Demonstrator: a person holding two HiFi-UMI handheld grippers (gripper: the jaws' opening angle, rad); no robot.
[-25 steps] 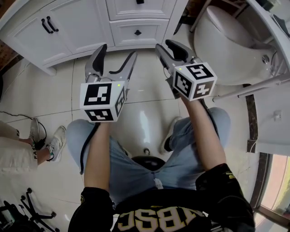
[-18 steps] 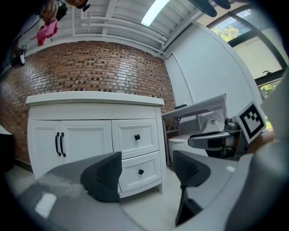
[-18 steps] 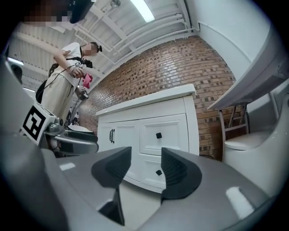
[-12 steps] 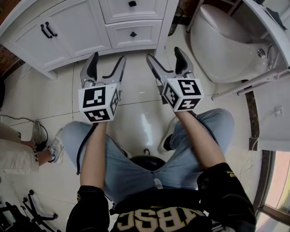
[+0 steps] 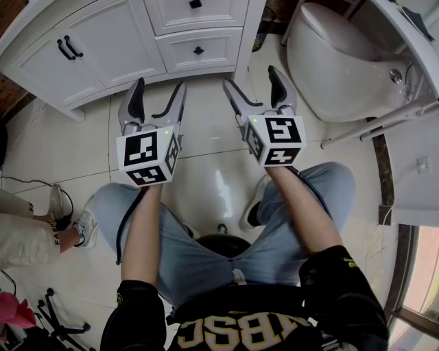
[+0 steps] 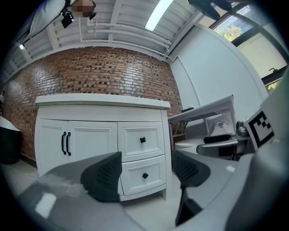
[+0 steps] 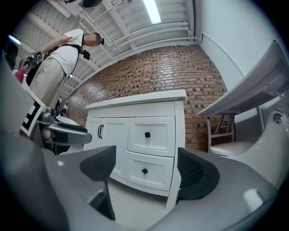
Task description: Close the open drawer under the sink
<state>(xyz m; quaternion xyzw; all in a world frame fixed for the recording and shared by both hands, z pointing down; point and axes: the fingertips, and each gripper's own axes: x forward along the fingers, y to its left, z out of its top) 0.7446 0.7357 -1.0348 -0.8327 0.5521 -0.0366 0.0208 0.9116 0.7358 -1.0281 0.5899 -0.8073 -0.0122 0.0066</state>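
The white vanity [image 5: 103, 41] stands ahead of me with two drawers on its right side. The lower drawer [image 5: 199, 50] and the upper drawer [image 5: 195, 8] each carry a black knob, and both fronts sit flush with the cabinet. My left gripper [image 5: 159, 86] hovers open and empty over the floor tiles, a short way in front of the cabinet. My right gripper [image 5: 250, 77] is beside it, also open and empty. The lower drawer [image 6: 151, 178] shows between the left jaws in the left gripper view, and the lower drawer [image 7: 146, 173] between the right jaws in the right gripper view.
A white toilet [image 5: 343, 62] sits to the right of the vanity, under a tilted white panel [image 5: 405, 34]. Double doors with black handles [image 5: 67, 48] fill the vanity's left side. Another person's shoes [image 5: 68, 212] are at the left. A brick wall [image 6: 104, 72] rises behind.
The right gripper's jaws have gone from nearly shut to wide open. Both grippers have shifted a little to the left in the head view; the drawers look the same.
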